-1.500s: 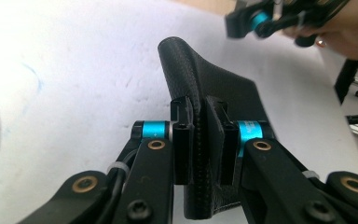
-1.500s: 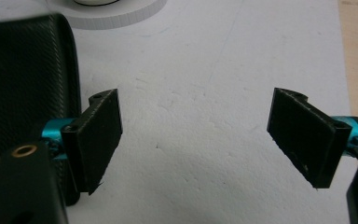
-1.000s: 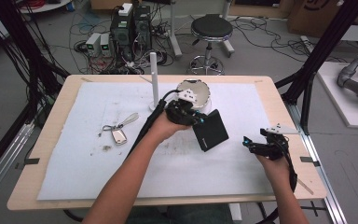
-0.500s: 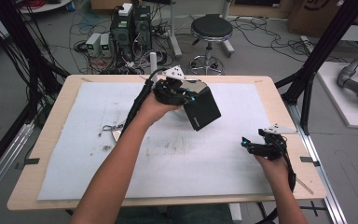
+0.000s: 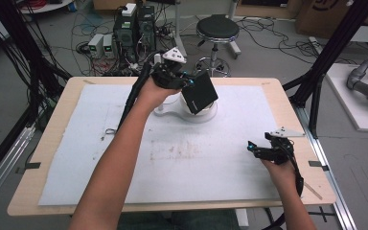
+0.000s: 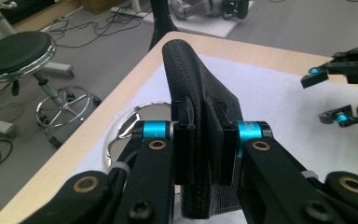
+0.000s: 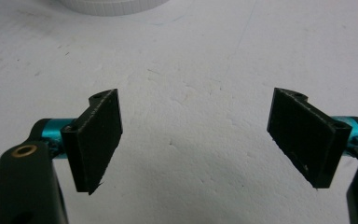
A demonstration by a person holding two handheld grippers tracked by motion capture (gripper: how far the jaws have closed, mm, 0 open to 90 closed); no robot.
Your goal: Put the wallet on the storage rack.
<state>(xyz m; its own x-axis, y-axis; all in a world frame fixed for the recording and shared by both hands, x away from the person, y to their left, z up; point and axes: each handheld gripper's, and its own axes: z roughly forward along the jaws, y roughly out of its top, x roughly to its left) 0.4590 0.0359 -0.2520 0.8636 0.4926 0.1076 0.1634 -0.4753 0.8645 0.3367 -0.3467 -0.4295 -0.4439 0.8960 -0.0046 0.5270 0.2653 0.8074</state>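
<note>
clamping the black wallet [image 5: 199, 92], the left gripper [image 5: 175, 76] has moved farther back; right gripper [image 5: 263, 149] stays released.

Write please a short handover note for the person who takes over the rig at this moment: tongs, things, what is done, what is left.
Left tongs: shut on the black wallet, held in the air above the round mirror at the far side of the white mat.
Right tongs: open, holding nothing, low over the mat near its right edge.
Done: wallet is lifted off the mat.
Left: probably to set it down somewhere; the place cannot be told yet.
</note>
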